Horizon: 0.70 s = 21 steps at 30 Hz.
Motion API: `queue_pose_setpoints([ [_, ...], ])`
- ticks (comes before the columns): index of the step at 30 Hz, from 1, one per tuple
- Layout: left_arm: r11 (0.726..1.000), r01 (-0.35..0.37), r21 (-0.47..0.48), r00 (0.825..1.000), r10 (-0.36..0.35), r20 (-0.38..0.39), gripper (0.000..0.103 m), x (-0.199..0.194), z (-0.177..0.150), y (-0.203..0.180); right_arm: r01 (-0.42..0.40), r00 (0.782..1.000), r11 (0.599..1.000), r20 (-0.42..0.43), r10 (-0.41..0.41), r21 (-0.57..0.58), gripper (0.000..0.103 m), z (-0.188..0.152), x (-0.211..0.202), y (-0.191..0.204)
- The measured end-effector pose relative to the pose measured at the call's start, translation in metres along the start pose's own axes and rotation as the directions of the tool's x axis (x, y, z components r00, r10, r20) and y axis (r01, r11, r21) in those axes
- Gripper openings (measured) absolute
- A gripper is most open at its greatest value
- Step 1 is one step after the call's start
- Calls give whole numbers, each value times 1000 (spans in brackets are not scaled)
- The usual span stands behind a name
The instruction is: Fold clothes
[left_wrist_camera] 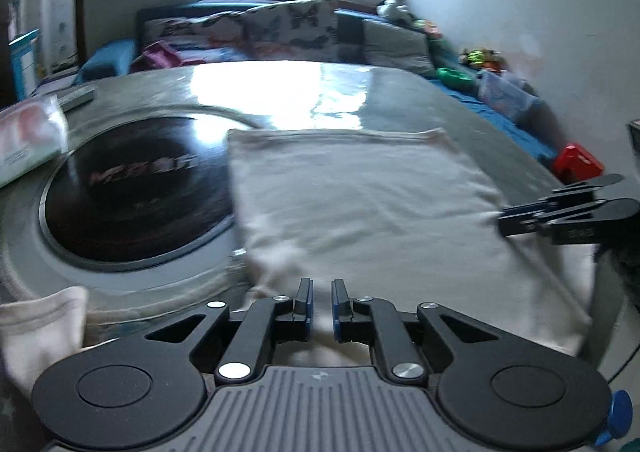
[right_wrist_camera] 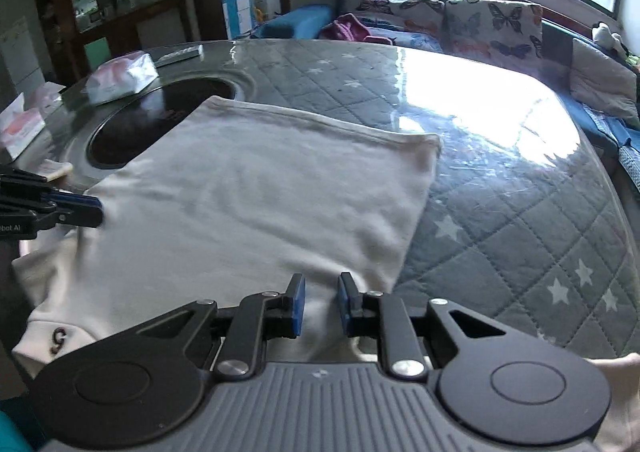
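**White garment partly folded, near edge in both grippers**

At the left edge of the surface (right_wrist_camera: 500, 212), a tissue pack (right_wrist_camera: 120, 78) lay beside a dark round inset (right_wrist_camera: 132, 128) set into the top. Neither belonged to the job.

The left gripper (left_wrist_camera: 321, 302) hovered low over the near left edge, its blue-padded jaws drawn almost together with white cloth showing in the narrow gap. The pads looked to be pinching a fold of the garment (left_wrist_camera: 360, 204), though blur made the contact hard to confirm.

The garment lay across the middle of the surface, its left side overlapping the dark inset and its far hem running straight across. It already read as a tidy rectangle with no sleeve spread out to the far side, so at least one fold seemed to have been made. A part near the left corner bore a small dark mark and hung loose off the near edge.

The right gripper (right_wrist_camera: 321, 302) sat at the near edge toward the right, jaws slightly apart with cloth between them; whether the pads pressed on it could not be told.

As a judgement, the task was midway: the body was flattened and narrowed, but the near part needed bringing over to the far hem, and perhaps a last halving after that.
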State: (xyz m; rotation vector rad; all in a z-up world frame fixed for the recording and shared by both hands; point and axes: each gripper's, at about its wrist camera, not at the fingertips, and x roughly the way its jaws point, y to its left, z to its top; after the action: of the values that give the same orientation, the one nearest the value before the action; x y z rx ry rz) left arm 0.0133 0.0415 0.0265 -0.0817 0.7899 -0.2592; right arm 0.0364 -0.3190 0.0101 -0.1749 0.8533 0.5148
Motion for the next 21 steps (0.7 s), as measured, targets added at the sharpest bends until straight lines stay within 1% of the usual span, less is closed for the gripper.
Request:
queue_pose_setpoints([
  [1, 1000, -7, -14, 1000, 7, -6, 10, 1, 0, 5, 4, 1000, 1000, 5, -4, 2, 17, 3, 1, -2],
  [3, 999, 7, -36, 1000, -8, -8, 10, 1, 2, 9, 10, 1000, 1000, 17, -10, 7, 20, 8, 3, -6],
  [7, 1000, 2, -11, 1000, -2, -5, 11, 5, 2, 5, 39, 999, 999, 27, -39, 30, 21, 23, 16, -18],
  [12, 999, 12, -31, 1000, -12, -2, 11, 8, 5, 13, 68, 997, 996, 33, -69, 53, 21, 38, 36, -32],
  [21, 1000, 13, -22, 1000, -12, 4, 11, 16, 13, 16, 155, 986, 986, 51, -158, 53, 21, 65, 66, -44],
])
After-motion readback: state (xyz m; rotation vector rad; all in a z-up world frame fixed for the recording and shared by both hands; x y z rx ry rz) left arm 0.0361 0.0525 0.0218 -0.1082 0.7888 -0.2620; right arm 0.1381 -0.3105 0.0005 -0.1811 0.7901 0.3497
